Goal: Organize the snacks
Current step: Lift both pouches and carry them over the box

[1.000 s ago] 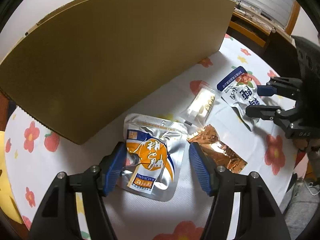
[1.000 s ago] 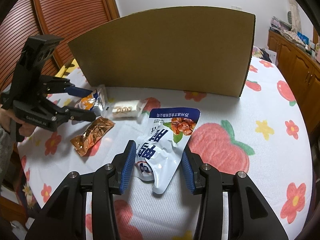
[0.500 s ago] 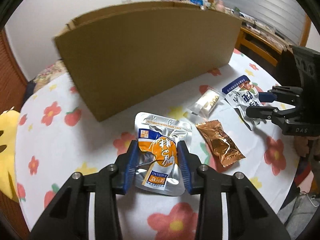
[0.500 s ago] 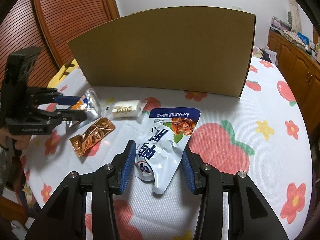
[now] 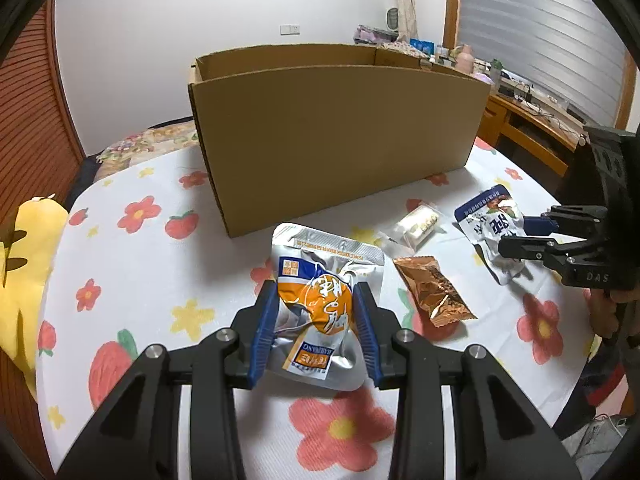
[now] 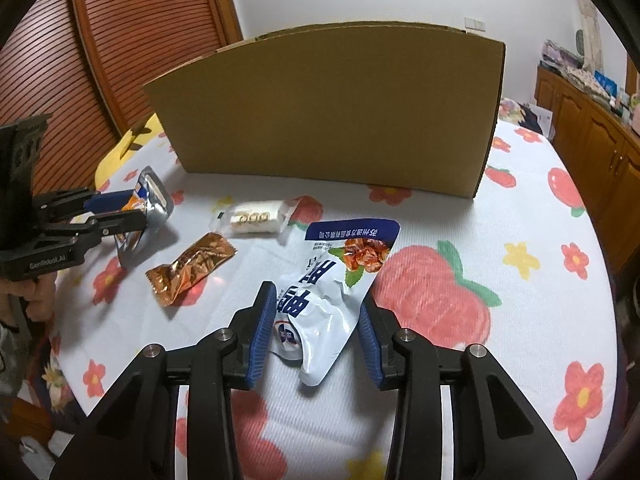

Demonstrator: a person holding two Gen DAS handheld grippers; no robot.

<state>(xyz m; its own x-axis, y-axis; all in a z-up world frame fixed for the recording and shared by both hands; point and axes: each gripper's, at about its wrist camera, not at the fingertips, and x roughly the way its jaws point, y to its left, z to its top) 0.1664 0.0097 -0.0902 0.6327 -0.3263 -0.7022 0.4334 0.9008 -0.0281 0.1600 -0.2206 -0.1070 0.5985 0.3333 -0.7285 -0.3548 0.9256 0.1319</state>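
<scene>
The left gripper [image 5: 316, 316] had its blue pads pressed into both sides of the silver-and-orange pouch [image 5: 320, 304], the foil buckled between them, so it was clamped on that packet; in the right wrist view the pouch hung tilted off the tablecloth [image 6: 440, 208], apparently lifted. The right gripper [image 6: 318, 328] straddled the narrow lower end of the white-and-blue pouch [image 6: 336, 284], which lay on the cloth; its left pad touched the crumpled bag, but a gap showed beside the right pad, so it looked not quite closed on it. Between the two tools lay the copper-foil snack [image 5: 434, 290] and, farther toward the box, the small clear-wrapped white snack [image 5: 418, 222], both untouched on the table. The cardboard box [image 5: 340, 136] stood beyond all of them, open at the top, its long front wall running across both views. From the left gripper the box lay straight ahead and above the level of the held pouch, whose long axis pointed toward that wall. I judged that the left hand, already loaded and facing the box's left half, was the better placed to go first, and that the pouch would need to rise over the front rim before release.
</scene>
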